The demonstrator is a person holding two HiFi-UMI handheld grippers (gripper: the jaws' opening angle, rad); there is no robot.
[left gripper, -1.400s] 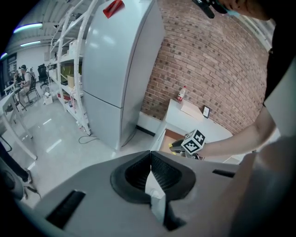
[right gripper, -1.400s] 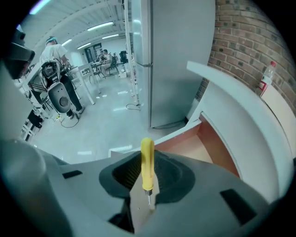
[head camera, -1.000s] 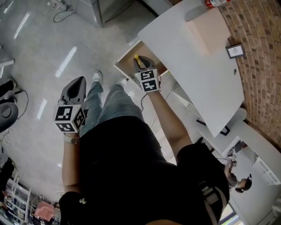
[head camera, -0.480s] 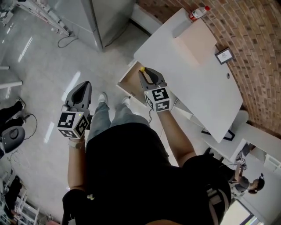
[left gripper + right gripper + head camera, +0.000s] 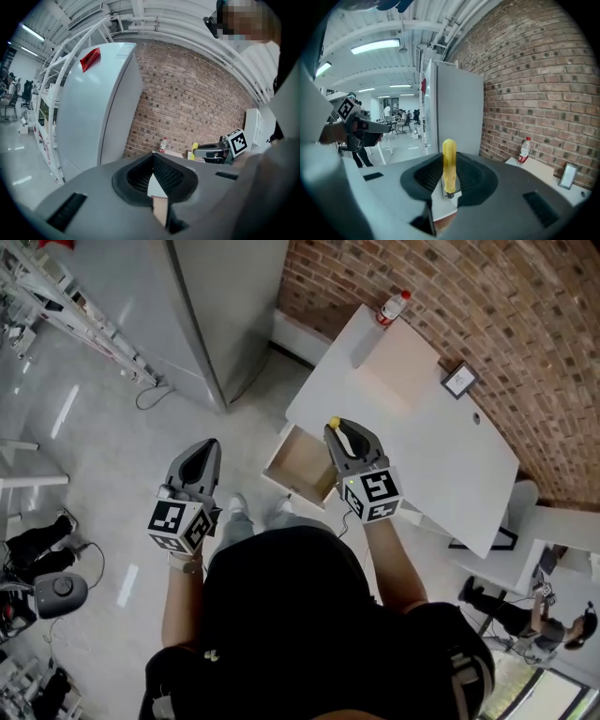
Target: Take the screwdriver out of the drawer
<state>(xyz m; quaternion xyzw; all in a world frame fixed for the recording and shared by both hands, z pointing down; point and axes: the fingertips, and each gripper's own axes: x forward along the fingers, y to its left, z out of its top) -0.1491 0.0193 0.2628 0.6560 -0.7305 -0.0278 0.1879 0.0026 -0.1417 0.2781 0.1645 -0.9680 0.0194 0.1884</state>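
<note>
One screwdriver (image 5: 449,164) upright within right tool (image 5: 348,438)

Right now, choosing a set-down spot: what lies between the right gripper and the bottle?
Head view: bare white desk, then a tan board, between right gripper and bottle.

Yellow screwdriver (image 5: 449,161) — drawer (image 5: 305,463) perhaps tan

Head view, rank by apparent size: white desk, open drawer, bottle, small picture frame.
1. white desk, by far the largest
2. open drawer
3. bottle and picture frame: both small and about alike, the bottle longer and the frame squarer, so I leave them unranked.
</note>
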